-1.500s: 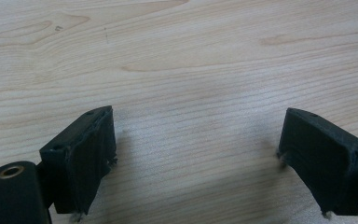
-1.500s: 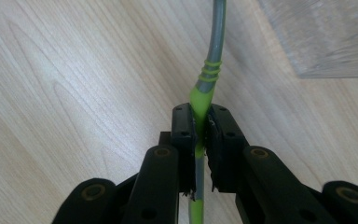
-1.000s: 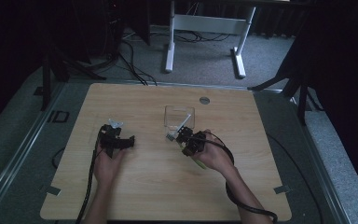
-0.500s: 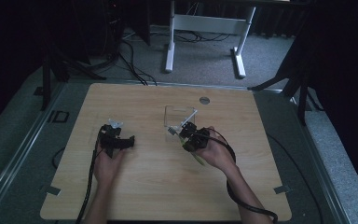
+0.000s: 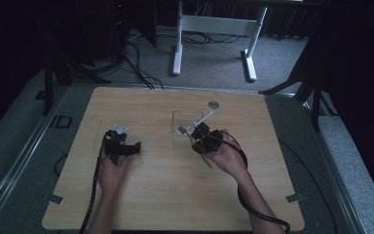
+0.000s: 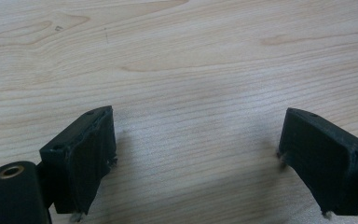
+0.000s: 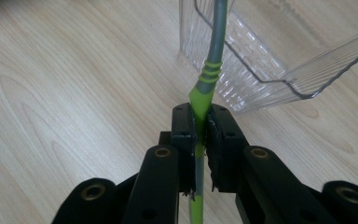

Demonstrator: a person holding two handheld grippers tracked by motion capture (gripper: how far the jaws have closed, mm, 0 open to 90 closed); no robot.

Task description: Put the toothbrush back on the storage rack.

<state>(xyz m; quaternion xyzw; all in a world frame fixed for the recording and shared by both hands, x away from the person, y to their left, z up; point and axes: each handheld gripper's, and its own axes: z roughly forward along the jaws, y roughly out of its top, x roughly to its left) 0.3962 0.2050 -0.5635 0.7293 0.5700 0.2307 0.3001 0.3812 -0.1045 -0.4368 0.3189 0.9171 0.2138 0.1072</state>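
My right gripper [image 5: 198,138] is shut on the green handle of a green and grey toothbrush [image 5: 189,137]. Its bristle head [image 5: 181,129] reaches over the near part of a clear plastic container [image 5: 185,113] at the table's middle. In the right gripper view the jaws of my right gripper [image 7: 200,126] pinch the toothbrush [image 7: 208,79], whose grey neck rises in front of the ribbed container wall [image 7: 261,79]. A thin white stick [image 5: 203,118] leans on the container's right rim. My left gripper [image 5: 135,146] rests on the table at the left; in its own view the left gripper [image 6: 196,154] stands open over bare wood.
A small grey disc [image 5: 214,104] is set in the wooden table [image 5: 175,195] behind the container. Cables trail from both grippers off the near edge. White desk legs [image 5: 177,44] and floor cables lie beyond the far edge.
My right gripper has carried the toothbrush a little farther from the person, toward the container, so its head now lies over the container. The left gripper has stayed put.
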